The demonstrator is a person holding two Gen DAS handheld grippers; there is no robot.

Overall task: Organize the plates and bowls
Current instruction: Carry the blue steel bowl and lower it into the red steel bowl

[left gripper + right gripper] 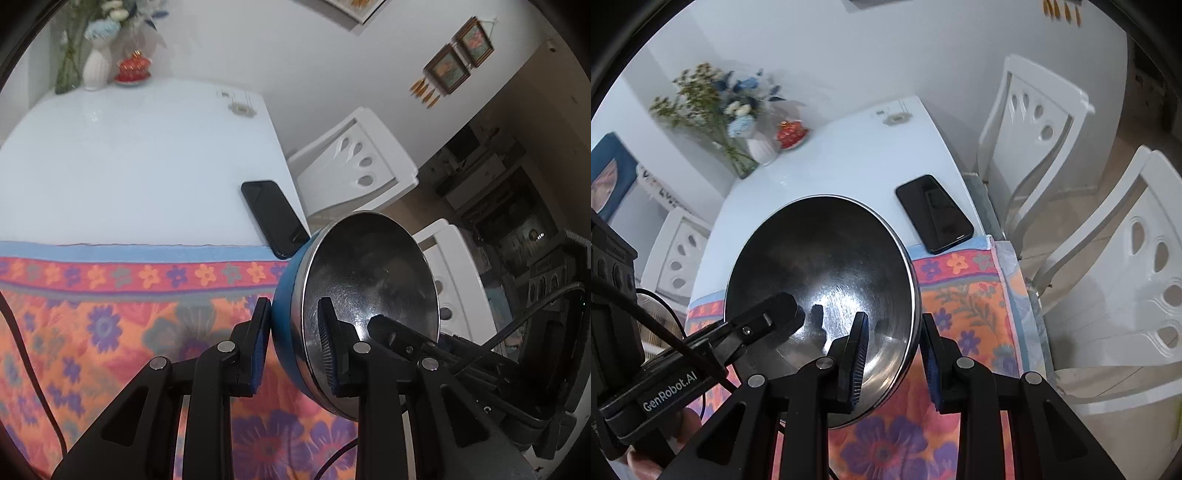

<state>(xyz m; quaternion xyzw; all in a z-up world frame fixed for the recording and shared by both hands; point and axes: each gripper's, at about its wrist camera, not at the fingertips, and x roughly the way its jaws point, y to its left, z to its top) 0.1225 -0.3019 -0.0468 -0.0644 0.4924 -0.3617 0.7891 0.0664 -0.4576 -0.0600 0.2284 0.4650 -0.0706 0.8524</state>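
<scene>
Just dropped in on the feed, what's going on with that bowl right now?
Both claws are on the same steel bowl, blue on the outside. The left claw pinches its wall, one finger inside and one outside. The right claw straddles the opposite rim the same way. The bowl is tilted above the floral cloth at the table edge. A black phone lies just beyond.
</scene>
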